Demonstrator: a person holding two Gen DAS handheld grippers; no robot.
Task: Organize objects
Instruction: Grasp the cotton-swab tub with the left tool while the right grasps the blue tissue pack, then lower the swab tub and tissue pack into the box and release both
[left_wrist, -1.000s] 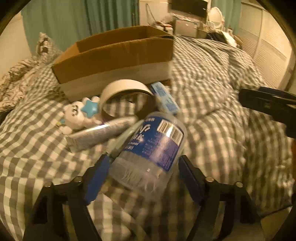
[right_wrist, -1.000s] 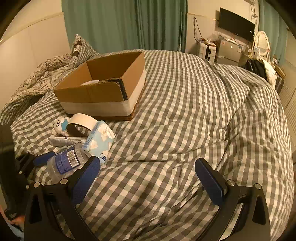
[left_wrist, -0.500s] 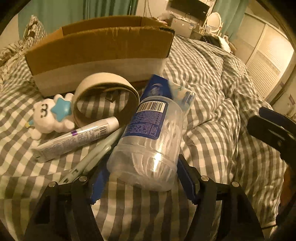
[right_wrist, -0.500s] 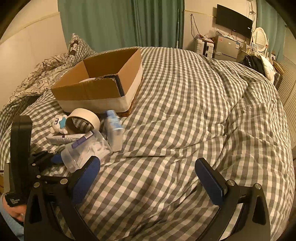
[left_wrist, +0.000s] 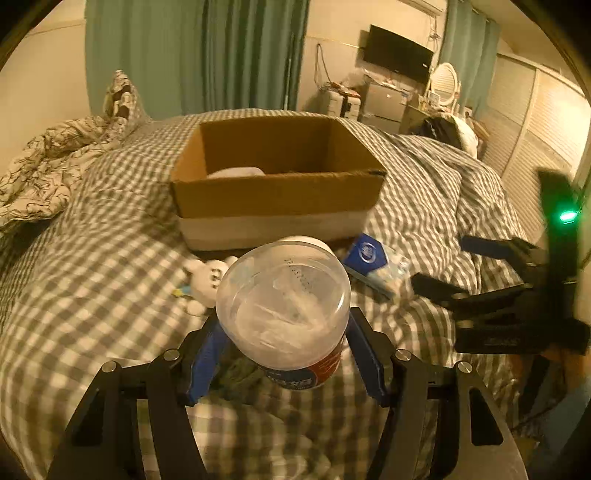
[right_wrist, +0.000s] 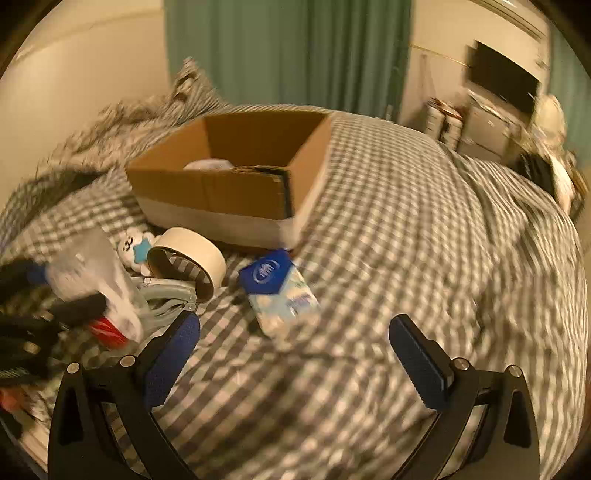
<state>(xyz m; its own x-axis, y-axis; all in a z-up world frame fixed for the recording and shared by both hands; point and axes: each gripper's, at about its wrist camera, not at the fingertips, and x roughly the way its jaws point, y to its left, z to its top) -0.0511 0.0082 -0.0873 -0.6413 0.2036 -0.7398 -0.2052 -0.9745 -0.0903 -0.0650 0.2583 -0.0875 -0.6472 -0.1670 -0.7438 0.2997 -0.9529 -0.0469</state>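
My left gripper (left_wrist: 282, 360) is shut on a clear plastic jar of cotton swabs (left_wrist: 284, 314) and holds it raised above the bed, base toward the camera. The jar also shows blurred in the right wrist view (right_wrist: 99, 284). An open cardboard box (left_wrist: 277, 192) stands beyond it on the checked bedspread, with a white item inside. My right gripper (right_wrist: 295, 354) is open and empty, above the bedspread near a blue tissue pack (right_wrist: 280, 291). In the left wrist view the right gripper (left_wrist: 480, 273) is at the right.
A tape roll (right_wrist: 188, 254), a white plush toy with a blue star (right_wrist: 133, 247), and grey scissors (right_wrist: 166, 295) lie in front of the box. The tissue pack (left_wrist: 376, 266) lies right of the jar. A crumpled quilt (left_wrist: 44, 177) lies at the left.
My left gripper has lifted the jar off the bed and tipped it, base now facing the camera. My right gripper has swung left toward the tissue pack; its view is blurred by motion.
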